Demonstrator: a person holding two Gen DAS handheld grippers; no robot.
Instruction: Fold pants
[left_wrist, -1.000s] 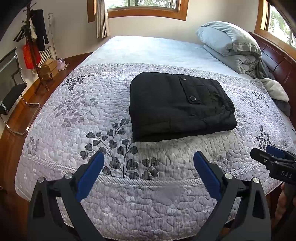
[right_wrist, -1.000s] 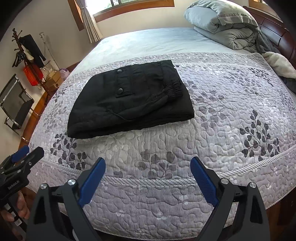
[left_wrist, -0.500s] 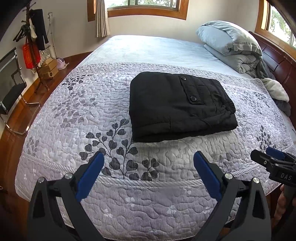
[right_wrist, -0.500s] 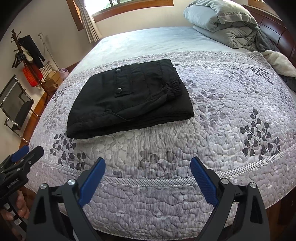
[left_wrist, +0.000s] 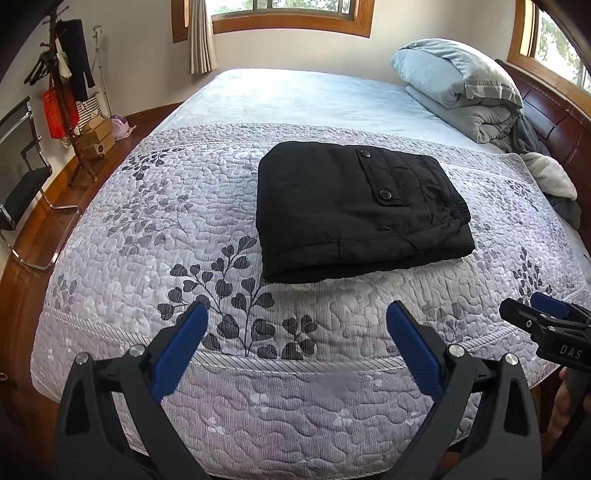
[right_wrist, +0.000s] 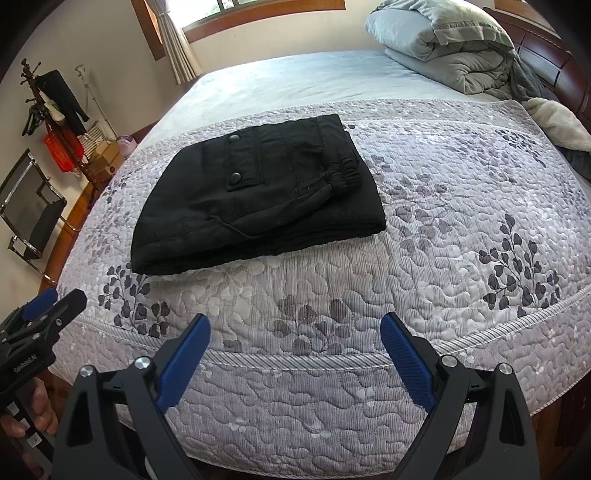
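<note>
Bed with a leaf-print quilt, pale bedding rolled at the headboard. Item: black pants, folded into a flat rectangle, pocket snaps up, lying mid-quilt well ahead of both my tongs. My left gripper: jaws wide, holding nothing. My right gripper: jaws wide, likewise holding nothing, over the quilt's near edge
</note>
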